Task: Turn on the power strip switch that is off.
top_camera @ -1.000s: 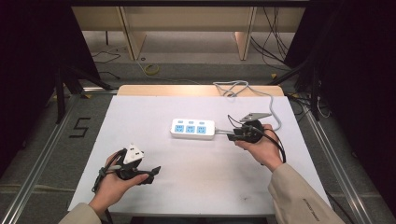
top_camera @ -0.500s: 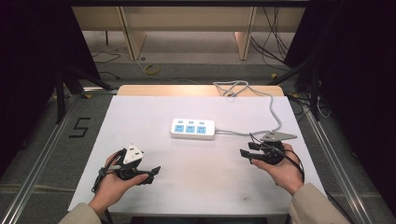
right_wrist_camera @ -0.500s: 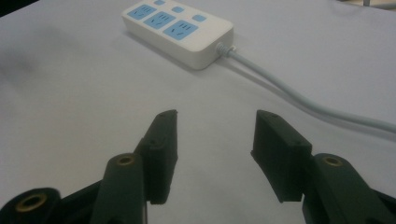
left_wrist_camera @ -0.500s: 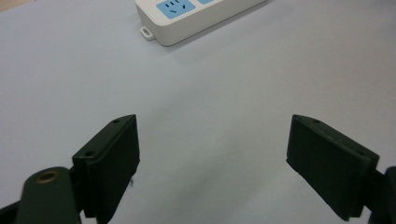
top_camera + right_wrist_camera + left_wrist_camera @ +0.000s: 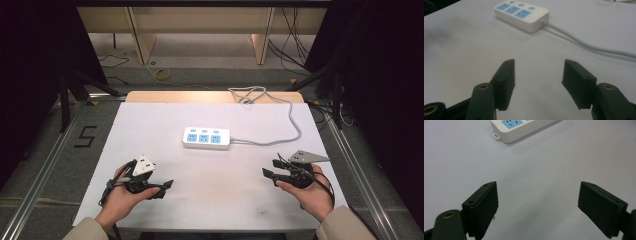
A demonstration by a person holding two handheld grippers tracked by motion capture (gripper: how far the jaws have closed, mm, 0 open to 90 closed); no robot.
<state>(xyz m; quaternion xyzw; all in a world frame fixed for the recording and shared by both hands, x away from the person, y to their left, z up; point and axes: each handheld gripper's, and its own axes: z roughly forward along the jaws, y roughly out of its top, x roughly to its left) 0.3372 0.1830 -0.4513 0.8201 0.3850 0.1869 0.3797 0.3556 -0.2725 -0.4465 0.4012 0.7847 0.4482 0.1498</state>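
Power strip at table centre, both grippers drawn back and empty.

Table (image 5: 150, 120): white top. Power strip (image 5: 206, 138): white with three blue sockets, flat mid-table, grey cord (image 5: 280, 135) trailing to the far edge; untouched by either tool. Left gripper (image 5: 162, 189): near left, jaws wide apart, nothing between. Right gripper (image 5: 270, 172): near right, well apart from the strip, jaws just opened fully, nothing between. Judged: strip set down and released; any further handling not yet begun.

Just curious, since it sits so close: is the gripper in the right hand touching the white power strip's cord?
Apart. In the high view, the right gripper sits below the cord with bare table between. In its own view the jaws stand open, nothing between them.
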